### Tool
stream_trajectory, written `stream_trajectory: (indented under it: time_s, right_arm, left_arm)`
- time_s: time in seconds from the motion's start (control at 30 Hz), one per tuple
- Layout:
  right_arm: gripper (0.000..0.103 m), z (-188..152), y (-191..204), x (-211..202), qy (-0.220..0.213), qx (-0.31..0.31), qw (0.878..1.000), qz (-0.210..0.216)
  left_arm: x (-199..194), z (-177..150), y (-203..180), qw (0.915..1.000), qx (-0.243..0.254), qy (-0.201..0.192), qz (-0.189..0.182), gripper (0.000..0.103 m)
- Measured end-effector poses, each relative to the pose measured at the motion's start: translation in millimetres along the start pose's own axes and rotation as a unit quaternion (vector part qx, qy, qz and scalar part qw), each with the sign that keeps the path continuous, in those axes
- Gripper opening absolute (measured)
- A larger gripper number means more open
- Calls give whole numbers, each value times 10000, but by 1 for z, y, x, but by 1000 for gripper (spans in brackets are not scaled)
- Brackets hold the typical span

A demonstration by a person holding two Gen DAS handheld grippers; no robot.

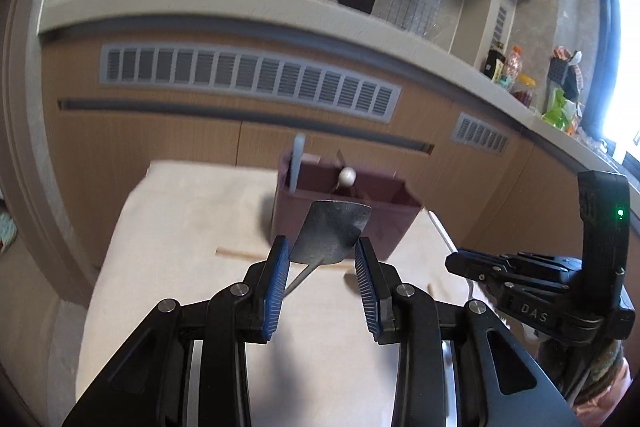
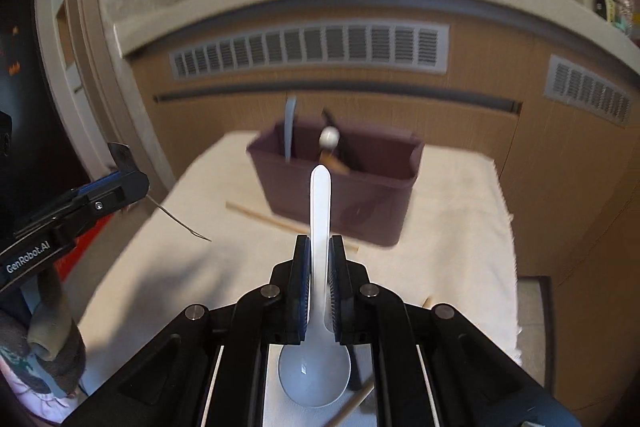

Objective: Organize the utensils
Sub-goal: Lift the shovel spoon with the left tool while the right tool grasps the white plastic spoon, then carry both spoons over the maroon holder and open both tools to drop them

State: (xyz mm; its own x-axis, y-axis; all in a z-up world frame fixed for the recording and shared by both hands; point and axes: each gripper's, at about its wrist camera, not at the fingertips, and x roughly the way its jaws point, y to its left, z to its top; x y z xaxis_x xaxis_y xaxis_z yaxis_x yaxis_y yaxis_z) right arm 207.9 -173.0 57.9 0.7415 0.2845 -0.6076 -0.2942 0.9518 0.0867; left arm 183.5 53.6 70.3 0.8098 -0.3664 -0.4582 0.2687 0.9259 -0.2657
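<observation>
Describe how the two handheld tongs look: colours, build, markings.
Both are black linkage frames with silver pivot pins and blue ribbed pads. The left tongs read "GenRobot.AI" on the side; the right tongs show "DAS" and carry a black module with a green light.

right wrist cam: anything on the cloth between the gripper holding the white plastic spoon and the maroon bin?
One wooden chopstick lies across the white cloth between right gripper, white plastic spoon and maroon plastic bin. Otherwise bare.

1. The left gripper [image 1: 322, 259] had its jaws spread apart, a metal spatula [image 1: 330, 233] between them.
2. Beyond it a maroon utensil box [image 1: 384, 223] stood on the cloth-covered tabletop [image 1: 192, 211].
3. A wooden chopstick [image 1: 240, 253] lay near the box.
4. The right gripper [image 1: 454, 261] showed at the right.
</observation>
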Motion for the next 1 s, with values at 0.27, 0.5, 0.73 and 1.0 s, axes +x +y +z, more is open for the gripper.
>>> stream_trajectory:
  time_s: [0.27,0.5,0.73,1.0]
  right_arm:
    - [8,92,-26,-30,-1193,96,9927,-147]
    - [8,94,-38,-21,-1107,4,9937,-161]
    - [8,52,-65,-9,-540,282,9979,-226]
    - [8,11,-114,-14,-181,699,9956,-590]
  left_arm:
    - [20,101,-31,9972,331,-607,-278,30]
    - [58,108,-37,9938,1034,-147,-376,30]
    - [121,22,-58,9672,1794,1542,-922,39]
    - [171,-39,-119,9105,2472,2668,-1965,45]
